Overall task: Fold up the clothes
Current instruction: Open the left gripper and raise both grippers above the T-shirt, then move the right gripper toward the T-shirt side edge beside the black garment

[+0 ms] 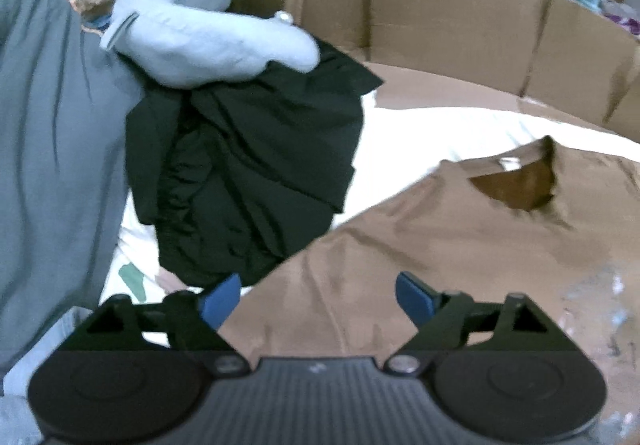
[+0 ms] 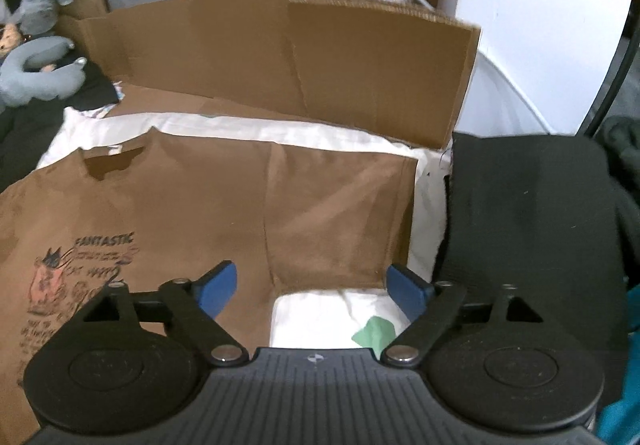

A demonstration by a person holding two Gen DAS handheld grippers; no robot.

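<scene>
Left gripper (image 1: pixel 318 299) wide open, empty, right gripper (image 2: pixel 312 291) likewise, seemingly above brown T-shirt (image 2: pixel 200 197)

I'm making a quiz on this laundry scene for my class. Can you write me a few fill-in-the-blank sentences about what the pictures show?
1. The T-shirt spread flat on the white sheet is ____ in colour.
2. The big word printed above its cat picture reads ____.
3. The left gripper and the right gripper both have their jaws ____, holding nothing.
4. Behind the shirt stands a wall of ____.

Missing words: brown; FANTASTIC; open; cardboard
</scene>
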